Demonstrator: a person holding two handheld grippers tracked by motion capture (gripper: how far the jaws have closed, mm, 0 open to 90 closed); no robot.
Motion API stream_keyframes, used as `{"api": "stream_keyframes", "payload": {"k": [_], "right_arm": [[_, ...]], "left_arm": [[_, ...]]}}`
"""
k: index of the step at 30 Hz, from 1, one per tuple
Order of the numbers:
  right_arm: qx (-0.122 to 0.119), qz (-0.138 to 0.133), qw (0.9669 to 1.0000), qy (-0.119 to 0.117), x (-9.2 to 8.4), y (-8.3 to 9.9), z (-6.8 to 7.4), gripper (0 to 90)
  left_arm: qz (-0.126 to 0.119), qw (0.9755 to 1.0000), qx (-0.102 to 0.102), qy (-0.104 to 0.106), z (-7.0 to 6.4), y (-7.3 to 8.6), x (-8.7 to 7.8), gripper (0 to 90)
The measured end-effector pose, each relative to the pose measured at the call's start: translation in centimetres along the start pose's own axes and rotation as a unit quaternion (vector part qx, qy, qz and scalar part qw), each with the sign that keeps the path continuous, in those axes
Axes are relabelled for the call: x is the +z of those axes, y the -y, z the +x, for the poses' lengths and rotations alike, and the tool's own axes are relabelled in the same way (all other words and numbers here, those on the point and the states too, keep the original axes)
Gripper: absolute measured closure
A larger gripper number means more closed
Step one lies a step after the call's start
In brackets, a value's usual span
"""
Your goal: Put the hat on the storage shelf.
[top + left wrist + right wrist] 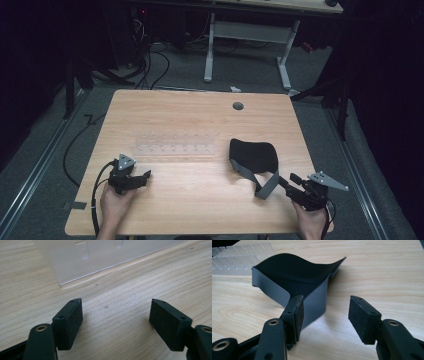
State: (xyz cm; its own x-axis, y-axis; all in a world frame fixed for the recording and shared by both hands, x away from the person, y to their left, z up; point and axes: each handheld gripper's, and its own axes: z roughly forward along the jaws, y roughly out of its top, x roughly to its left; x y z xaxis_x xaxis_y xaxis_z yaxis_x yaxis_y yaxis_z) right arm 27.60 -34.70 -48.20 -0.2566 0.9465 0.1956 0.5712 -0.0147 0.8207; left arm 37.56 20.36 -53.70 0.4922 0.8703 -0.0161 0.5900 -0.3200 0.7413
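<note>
A black eye mask [254,152] with a grey strap [267,186] lies on the right half of the wooden table [200,120]. My right gripper [290,181] is near the front right corner, right at the strap's loop. In the right gripper view the mask [294,272] curves up ahead and the strap [317,302] runs just behind the left jaw. That gripper [325,315] is open, with bare wood between its pads. My left gripper [144,179] rests at the front left, open [116,322] and holding nothing. It faces a clear plastic tray [100,255].
The clear plastic tray [172,145] with small slots lies flat in the middle of the table, left of the mask. A round cable hole [238,106] sits near the far edge. Beyond the table are a white desk frame [245,30] and floor cables [150,65].
</note>
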Motion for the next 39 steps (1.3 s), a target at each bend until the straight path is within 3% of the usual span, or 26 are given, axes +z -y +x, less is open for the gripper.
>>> {"api": "stream_keyframes", "payload": {"k": [9,15,28,39], "right_arm": [[0.003,0.025,0.9996,-0.014,2.3,-1.9,0.3,44.6],[0.011,0.061,0.998,-0.007,4.7,-2.4,0.2,44.7],[0.045,0.077,0.9958,-0.018,6.7,-2.5,-0.7,48.3],[0.06,0.074,0.9949,-0.032,7.9,-2.3,-0.9,54.9]], "left_arm": [[0.0,1.0,0.0,0.0,0.0,0.0,0.0,27.3],[0.0,1.0,-0.001,0.0,0.0,0.0,0.0,27.2],[0.0,1.0,0.0,0.0,0.0,0.0,0.0,27.3],[0.0,1.0,0.0,-0.001,0.0,0.0,0.0,27.2]]}}
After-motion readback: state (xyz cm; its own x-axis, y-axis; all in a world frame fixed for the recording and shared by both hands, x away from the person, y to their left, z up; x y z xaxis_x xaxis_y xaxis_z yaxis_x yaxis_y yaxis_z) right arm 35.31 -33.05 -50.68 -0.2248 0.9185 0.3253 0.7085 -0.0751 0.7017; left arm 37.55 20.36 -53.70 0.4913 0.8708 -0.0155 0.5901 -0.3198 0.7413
